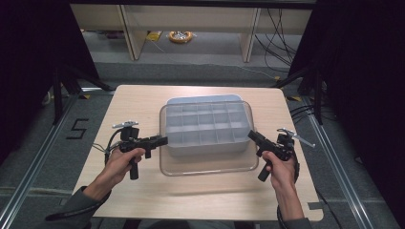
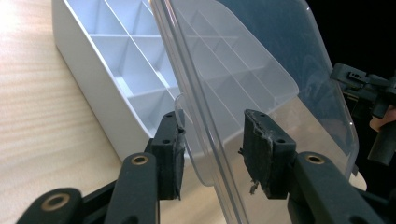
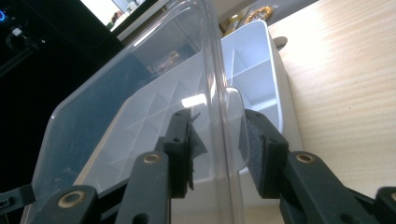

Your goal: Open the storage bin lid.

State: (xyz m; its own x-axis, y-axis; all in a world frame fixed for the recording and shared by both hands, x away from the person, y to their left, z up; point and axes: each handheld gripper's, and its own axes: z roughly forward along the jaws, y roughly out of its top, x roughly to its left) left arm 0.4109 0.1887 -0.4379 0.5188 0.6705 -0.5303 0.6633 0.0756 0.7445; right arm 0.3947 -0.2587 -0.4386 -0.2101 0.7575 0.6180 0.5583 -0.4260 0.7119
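Two hand-held grippers, left (image 1: 161,140) and right (image 1: 251,135), each pinch a short end of the clear rectangular plastic lid (image 1: 210,163), which hangs level just above the white divided plastic organiser box (image 1: 206,125). Its long axis runs between them. Every compartment looks empty; the wooden table (image 1: 133,102) bears the box.
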